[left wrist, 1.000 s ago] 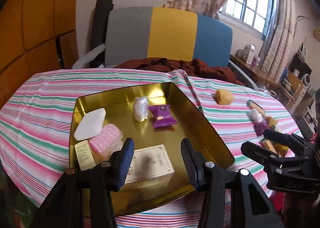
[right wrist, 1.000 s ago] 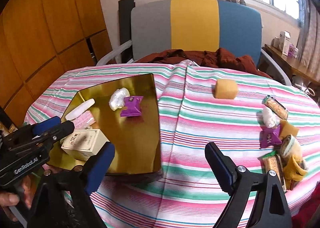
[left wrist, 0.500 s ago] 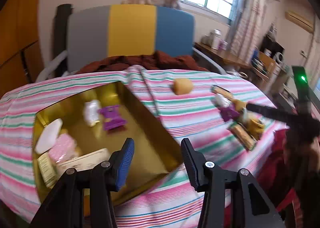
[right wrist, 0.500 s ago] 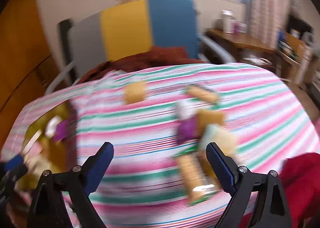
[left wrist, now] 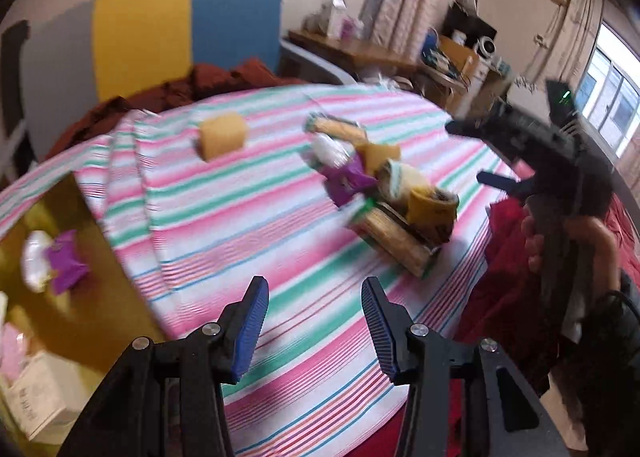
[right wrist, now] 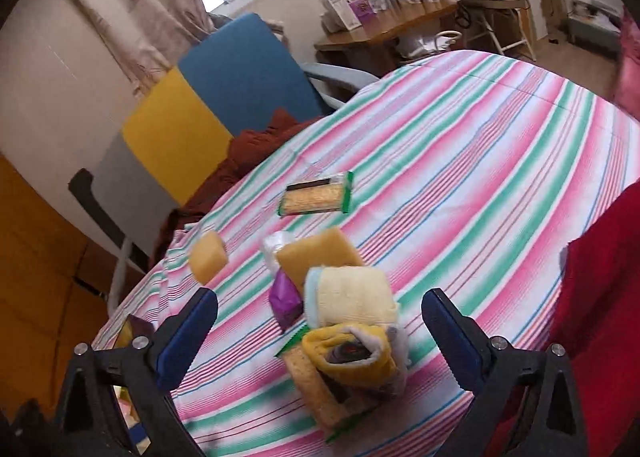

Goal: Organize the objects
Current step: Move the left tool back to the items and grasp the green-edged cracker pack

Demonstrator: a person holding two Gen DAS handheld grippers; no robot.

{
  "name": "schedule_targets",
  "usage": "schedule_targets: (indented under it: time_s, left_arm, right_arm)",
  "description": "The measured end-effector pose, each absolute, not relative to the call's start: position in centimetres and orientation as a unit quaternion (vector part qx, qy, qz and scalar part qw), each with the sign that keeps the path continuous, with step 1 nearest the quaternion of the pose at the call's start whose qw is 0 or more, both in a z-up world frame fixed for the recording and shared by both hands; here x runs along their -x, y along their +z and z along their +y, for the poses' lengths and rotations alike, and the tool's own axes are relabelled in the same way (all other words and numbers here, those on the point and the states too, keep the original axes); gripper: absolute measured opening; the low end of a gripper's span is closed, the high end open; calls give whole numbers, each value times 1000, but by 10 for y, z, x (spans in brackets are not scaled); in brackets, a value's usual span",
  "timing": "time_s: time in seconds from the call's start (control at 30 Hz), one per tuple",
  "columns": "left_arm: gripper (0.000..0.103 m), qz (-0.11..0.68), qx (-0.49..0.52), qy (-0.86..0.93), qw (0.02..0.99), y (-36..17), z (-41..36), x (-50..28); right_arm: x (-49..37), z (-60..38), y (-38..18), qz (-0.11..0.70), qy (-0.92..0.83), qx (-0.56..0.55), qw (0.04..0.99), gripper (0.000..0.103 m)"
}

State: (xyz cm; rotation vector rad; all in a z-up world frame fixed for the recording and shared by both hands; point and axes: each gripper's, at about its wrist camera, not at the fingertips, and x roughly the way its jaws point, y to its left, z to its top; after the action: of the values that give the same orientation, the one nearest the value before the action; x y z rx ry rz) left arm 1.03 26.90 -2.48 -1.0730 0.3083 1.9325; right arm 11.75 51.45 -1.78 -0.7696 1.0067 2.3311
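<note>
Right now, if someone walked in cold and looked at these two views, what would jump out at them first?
Probably the jumbled pile of snack packets heaped on the pink and green striped tablecloth, with the open right gripper hovering just over it. Next, the gold tray at the left edge of the left wrist view, with a purple wrapper inside. A lone yellow sponge block sits apart from the pile.

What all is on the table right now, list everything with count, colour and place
gold tray: one, left table edge, holding a purple wrapper, white packets, a cream box
yellow sponge block: one, alone mid-table
cracker pack: one, green-ended, apart behind the pile
snack pile: mixed yellow, purple, white items, near right edge
striped tablecloth: one, pink, green, white
left gripper: open, empty
right gripper: open above the pile
</note>
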Motion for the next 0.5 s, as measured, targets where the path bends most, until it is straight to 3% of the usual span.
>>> schedule_targets:
  time_s: [0.5]
  left_arm:
    - [48, 98, 536, 717, 435, -77, 379, 8]
  right_arm:
    - [-128, 522, -16, 404, 862, 237, 194, 103]
